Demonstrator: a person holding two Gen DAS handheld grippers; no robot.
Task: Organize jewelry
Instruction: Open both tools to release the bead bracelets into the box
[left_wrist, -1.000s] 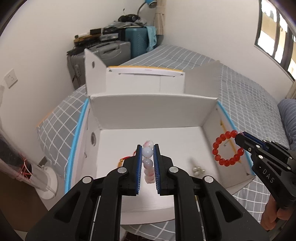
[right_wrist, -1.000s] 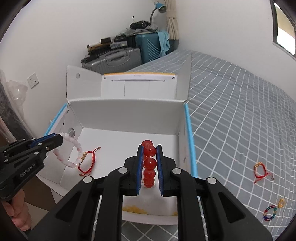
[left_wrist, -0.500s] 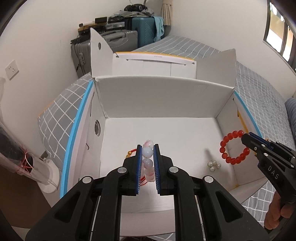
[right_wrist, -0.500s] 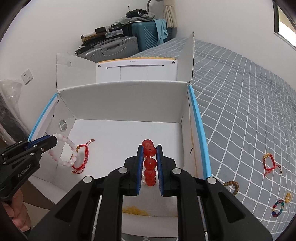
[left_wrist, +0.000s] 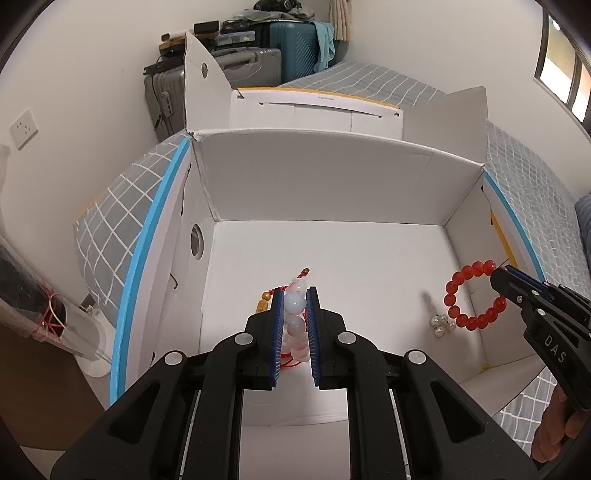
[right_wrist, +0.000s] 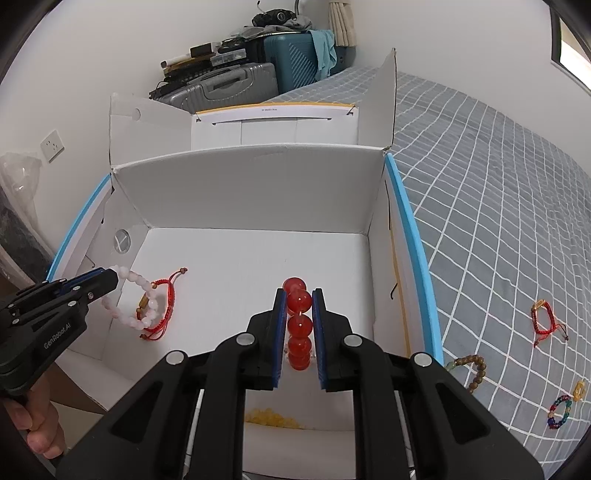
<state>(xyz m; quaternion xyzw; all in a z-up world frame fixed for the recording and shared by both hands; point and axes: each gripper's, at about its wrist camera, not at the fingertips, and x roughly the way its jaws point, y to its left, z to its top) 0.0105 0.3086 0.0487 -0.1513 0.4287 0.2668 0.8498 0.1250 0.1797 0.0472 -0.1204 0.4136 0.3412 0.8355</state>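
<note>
left gripper (left_wrist: 294, 317): clamped on pink bracelet (left_wrist: 295, 325), frame centre
right gripper (right_wrist: 299, 325): clamped on red bracelet (right_wrist: 298, 325)
risk: beads could bounce out of white box (left_wrist: 332, 177) if released high

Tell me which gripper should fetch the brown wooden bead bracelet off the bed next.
Right, probably. The brown bead bracelet lies on the bedspread beside the box, on the right gripper side, though it must first release its red bead bracelet.

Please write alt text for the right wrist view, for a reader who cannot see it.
The right hand-held gripper holds a red bead bracelet over an open white box on a grey checked bed. At left, the left hand-held gripper holds a pink bead bracelet.
</note>
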